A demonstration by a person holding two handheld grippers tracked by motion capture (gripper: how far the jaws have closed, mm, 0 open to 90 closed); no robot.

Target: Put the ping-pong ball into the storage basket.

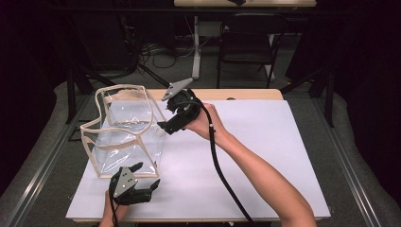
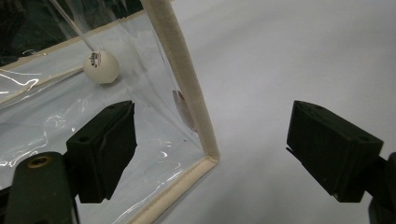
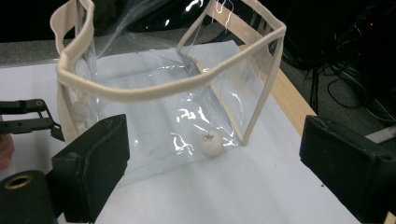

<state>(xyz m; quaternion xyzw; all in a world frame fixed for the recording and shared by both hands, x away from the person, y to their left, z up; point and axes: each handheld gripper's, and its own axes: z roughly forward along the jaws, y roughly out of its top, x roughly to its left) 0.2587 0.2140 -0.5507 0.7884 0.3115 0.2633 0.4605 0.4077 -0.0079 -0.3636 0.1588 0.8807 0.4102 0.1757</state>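
With the fingers of both the left gripper (image 1: 147, 177) and the right gripper (image 1: 166, 116) spread wide and empty, a clear cream-trimmed bag (image 1: 125, 132) holding a white ball (image 3: 210, 143) is flanked on the white worktop (image 1: 265, 156), its rim apparently next to be pinched.

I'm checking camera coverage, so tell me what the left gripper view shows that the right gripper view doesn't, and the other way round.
Left gripper view alone: a close look at the bag's lower corner seam, lying between that gripper's open jaws, with printing legible on the ball.

Right gripper view alone: the whole bag with its open rim, the wooden table edge, cables on the floor, and part of the other gripper at the left edge.

Both: the clear bag, the white ball inside it, the white sheet, and open jaws.
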